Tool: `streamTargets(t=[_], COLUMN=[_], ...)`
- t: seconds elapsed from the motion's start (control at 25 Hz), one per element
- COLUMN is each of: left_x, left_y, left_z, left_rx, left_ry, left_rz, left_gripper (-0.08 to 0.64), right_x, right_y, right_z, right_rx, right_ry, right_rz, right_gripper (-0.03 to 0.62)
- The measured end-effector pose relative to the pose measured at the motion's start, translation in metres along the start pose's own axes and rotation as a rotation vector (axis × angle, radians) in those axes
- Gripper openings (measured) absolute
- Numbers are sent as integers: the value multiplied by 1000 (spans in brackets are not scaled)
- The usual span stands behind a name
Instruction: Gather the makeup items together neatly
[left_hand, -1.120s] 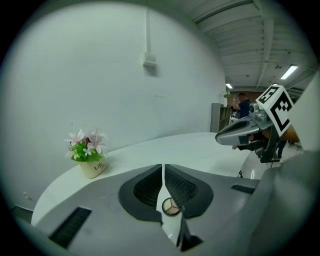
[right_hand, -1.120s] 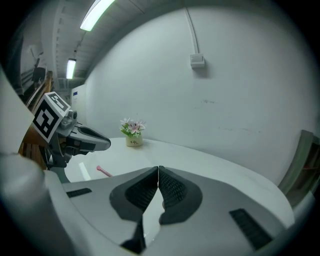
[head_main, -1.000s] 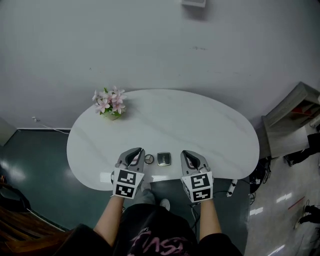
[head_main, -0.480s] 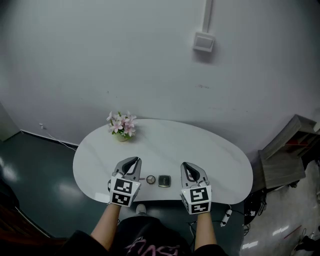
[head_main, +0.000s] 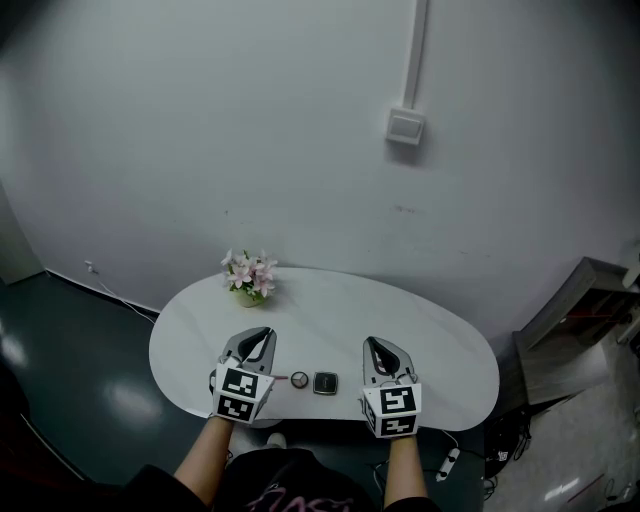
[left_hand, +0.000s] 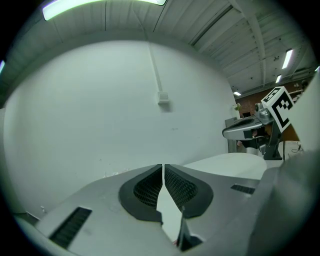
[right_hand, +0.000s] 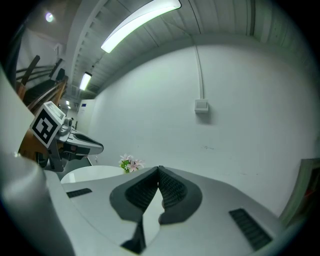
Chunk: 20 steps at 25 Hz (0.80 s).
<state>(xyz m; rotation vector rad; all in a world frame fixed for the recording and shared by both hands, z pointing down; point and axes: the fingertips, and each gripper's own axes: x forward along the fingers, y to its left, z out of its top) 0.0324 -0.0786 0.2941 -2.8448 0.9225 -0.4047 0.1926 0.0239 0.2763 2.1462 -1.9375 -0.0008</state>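
On the white oval table (head_main: 420, 340), two small makeup items lie near its front edge. One is a small round item (head_main: 300, 380); beside it on the right is a dark square compact (head_main: 325, 383). My left gripper (head_main: 261, 337) hovers left of them, shut and empty. My right gripper (head_main: 377, 346) hovers to their right, also shut with nothing in it. In the left gripper view the jaws meet at the left gripper's tip (left_hand: 163, 166), and the right gripper (left_hand: 250, 131) shows at the right. In the right gripper view the right gripper (right_hand: 159, 169) is shut, facing the wall.
A small pot of pink flowers (head_main: 248, 274) stands at the table's back left; the flowers (right_hand: 130, 164) also show in the right gripper view. A switch box (head_main: 405, 127) is on the wall. A shelf unit (head_main: 590, 310) stands to the right, and a power strip (head_main: 447, 462) lies on the floor.
Both grippers have risen above the table and stay shut. The head view has tilted up, so more wall shows and the table sits lower in the picture.
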Motion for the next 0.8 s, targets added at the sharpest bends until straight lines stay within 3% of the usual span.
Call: streamTargets(t=[0.8], left_x=[-6], left_y=[-3], left_z=[7], left_rx=[-42], left_ry=[-23], left_rz=[21], left_gripper=[18], right_x=[-4], right_y=[0], right_z=[3], right_rx=[-6], right_ry=[-15], right_rz=[12], right_gripper=[63])
